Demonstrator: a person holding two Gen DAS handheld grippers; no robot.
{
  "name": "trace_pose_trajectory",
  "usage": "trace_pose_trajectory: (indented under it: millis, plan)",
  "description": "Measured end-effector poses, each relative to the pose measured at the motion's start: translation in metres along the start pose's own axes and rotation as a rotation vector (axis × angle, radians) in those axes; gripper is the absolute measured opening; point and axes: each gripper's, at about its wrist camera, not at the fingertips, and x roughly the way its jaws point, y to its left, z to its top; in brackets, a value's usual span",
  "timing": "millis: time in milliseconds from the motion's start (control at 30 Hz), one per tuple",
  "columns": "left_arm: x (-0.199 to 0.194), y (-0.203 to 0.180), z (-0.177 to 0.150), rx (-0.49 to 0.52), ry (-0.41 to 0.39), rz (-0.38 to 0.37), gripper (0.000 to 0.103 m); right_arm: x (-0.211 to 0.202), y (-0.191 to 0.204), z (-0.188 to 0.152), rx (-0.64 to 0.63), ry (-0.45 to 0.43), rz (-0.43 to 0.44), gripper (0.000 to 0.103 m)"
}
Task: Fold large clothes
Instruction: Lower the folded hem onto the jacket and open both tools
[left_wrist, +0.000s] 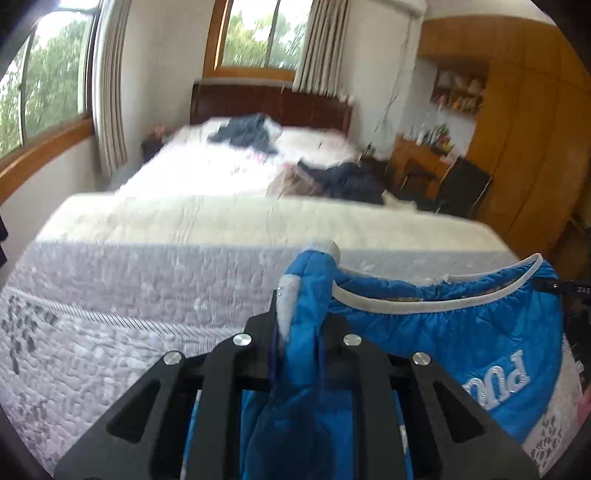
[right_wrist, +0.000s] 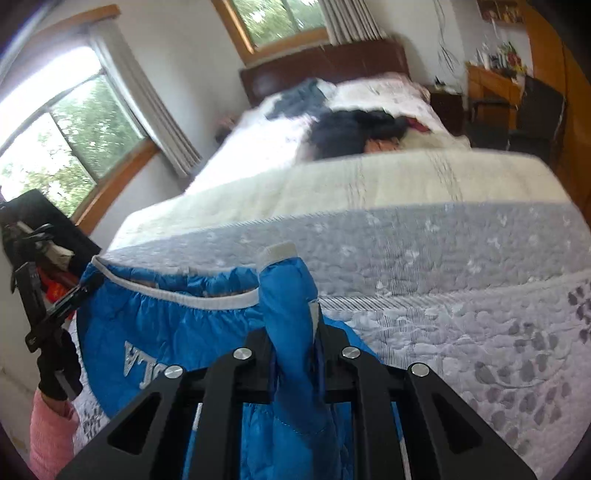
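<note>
Left wrist view shows one blue jacket (left_wrist: 480, 332) with white trim, held up in the air in front of the near end of one bed (left_wrist: 147, 295). Two grippers hold it, one at each end of its top edge. The left gripper (left_wrist: 299, 332) has its two fingers clamped on a bunch of blue fabric with a white cuff on top. In the right wrist view the right gripper (right_wrist: 295, 343) is clamped in the same way on another bunch of the jacket (right_wrist: 166, 325).

The trimmed edge hangs between the two grippers in a slack curve, so the long axis of the jacket runs left to right, along the near edge of the bed. White letters on the fabric appear upside down in both views. The rest of the jacket hangs below the grippers and is partly hidden by them.

On the far part of the bed lie two dark piles of clothes (left_wrist: 243, 134) (left_wrist: 347, 181), well apart from the jacket. Two windows (left_wrist: 258, 33) with curtains stand in the far and left walls. One wooden wardrobe (left_wrist: 528, 129) and one desk (left_wrist: 417, 158) are at the far right. In the right wrist view a hand in a black glove (right_wrist: 59, 369) with a pink sleeve (right_wrist: 51, 432) holds the left gripper (right_wrist: 70, 299) at the left edge.
</note>
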Motion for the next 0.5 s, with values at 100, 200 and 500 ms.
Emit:
trace_pose_trajectory:
  millis: [100,200,500]
  plan:
    - [0.041,0.014,-0.013,-0.041,0.095,0.019,0.018,0.034,-0.017,-0.005,0.052,0.045,-0.006,0.015]
    - [0.071,0.028,-0.026,-0.079,0.179,0.024,0.027,0.066,-0.033,-0.014,0.091,0.094,-0.022,0.017]
    - [0.069,0.064,-0.031,-0.200,0.216,-0.023,0.046,0.078,-0.057,-0.031,0.189,0.116,0.023,0.031]
